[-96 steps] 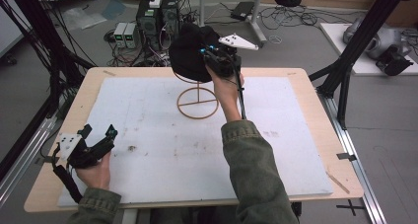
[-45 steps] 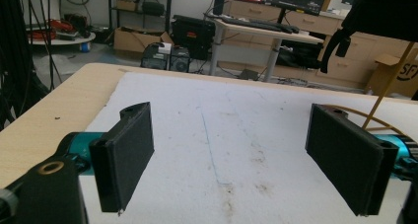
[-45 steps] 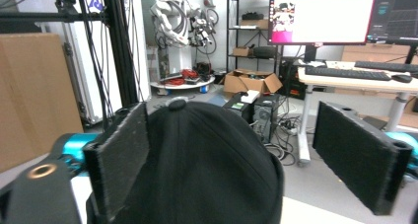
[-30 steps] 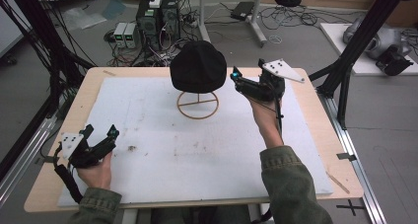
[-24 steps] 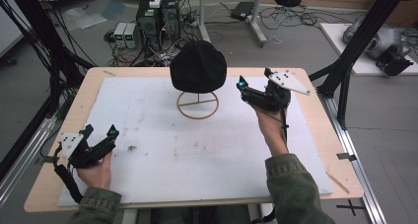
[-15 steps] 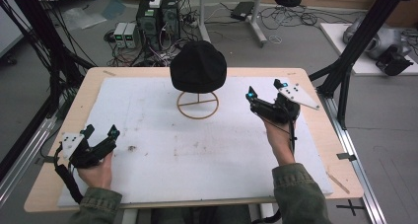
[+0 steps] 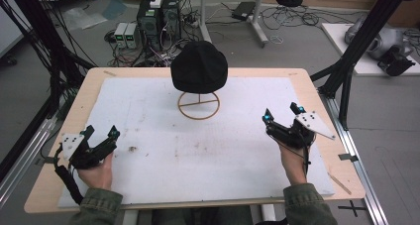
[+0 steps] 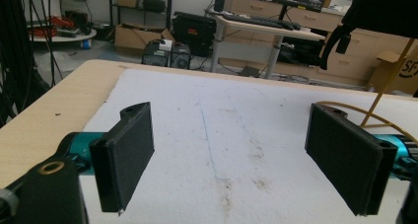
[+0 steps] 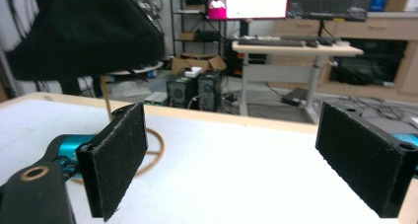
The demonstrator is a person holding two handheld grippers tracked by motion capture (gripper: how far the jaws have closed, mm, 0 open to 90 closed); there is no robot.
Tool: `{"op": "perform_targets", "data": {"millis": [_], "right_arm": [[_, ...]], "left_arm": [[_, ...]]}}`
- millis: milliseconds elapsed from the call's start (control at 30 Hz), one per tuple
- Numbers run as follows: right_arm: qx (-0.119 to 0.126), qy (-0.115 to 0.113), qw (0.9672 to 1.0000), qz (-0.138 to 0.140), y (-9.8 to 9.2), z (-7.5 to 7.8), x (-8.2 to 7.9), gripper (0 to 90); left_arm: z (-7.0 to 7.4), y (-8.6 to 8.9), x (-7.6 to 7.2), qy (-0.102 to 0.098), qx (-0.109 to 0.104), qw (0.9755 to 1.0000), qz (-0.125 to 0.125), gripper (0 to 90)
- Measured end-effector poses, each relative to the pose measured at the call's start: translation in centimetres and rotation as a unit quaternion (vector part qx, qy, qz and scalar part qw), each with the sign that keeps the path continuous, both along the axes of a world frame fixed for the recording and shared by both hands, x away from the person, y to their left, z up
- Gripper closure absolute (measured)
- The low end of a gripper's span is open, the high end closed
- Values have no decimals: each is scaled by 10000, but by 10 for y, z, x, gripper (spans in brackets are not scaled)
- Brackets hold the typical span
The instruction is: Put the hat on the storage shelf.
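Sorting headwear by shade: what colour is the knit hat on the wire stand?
Plain black knit hat, clearest in the high view.

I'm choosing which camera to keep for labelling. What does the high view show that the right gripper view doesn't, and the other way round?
High view's extras: the whole table from above, and the left tongs held open near the white mat's left edge. Right gripper view's extras: a desk with lit monitors across the room, and the right tongs close up, jaws wide apart with nothing between. Shared: the black hat on its ring stand, the white mat and the right tongs.
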State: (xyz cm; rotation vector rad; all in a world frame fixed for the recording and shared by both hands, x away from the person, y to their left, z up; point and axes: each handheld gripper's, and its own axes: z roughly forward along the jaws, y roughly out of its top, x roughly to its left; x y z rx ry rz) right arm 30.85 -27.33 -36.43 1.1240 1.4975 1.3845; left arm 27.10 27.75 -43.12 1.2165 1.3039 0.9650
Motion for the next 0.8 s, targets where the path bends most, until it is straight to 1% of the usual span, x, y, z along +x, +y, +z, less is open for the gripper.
{"op": "perform_targets", "data": {"millis": [67, 133, 267, 333, 367, 433, 500, 533, 567, 633, 733, 800], "right_arm": [[-36, 55, 10000, -56, -4, -7, -5, 116], [-77, 53, 9999, -111, -8, -13, -9, 116], [29, 76, 9996, -285, -17, -26, -17, 116], [55, 29, 9991, -423, -22, -34, -20, 116], [82, 33, 9990, -447, -24, -37, -21, 116], [187, 117, 9984, -512, -28, -45, -22, 116], [198, 140, 9980, -584, -33, -52, -22, 116], [184, 130, 9979, -601, -34, -54, -22, 116], [185, 156, 9976, -648, -37, -58, -22, 116], [195, 206, 9973, -675, -40, -61, -22, 116], [74, 199, 9969, -763, -43, -65, -23, 116], [93, 227, 9966, -791, -44, -68, -24, 116]], "left_arm": [[0, 0, 1, -5, 0, 10000, 5, 190], [0, 0, 0, -13, 17, 10000, 23, 190], [1, 0, -2, -71, 36, 10000, 34, 190], [2, 0, -3, -88, 38, 9999, 35, 190], [2, 0, -3, -106, 37, 9999, 40, 190], [2, -1, -3, -108, 47, 9999, 47, 190], [1, 0, -3, -95, 60, 9999, 58, 189], [1, 0, -2, -91, 62, 9999, 68, 189], [1, 0, -2, -98, 66, 9999, 80, 189], [1, 0, -2, -99, 50, 9999, 105, 189], [1, 1, -2, -96, 66, 9999, 119, 189], [1, 1, -2, -85, 81, 9999, 119, 189]]}}
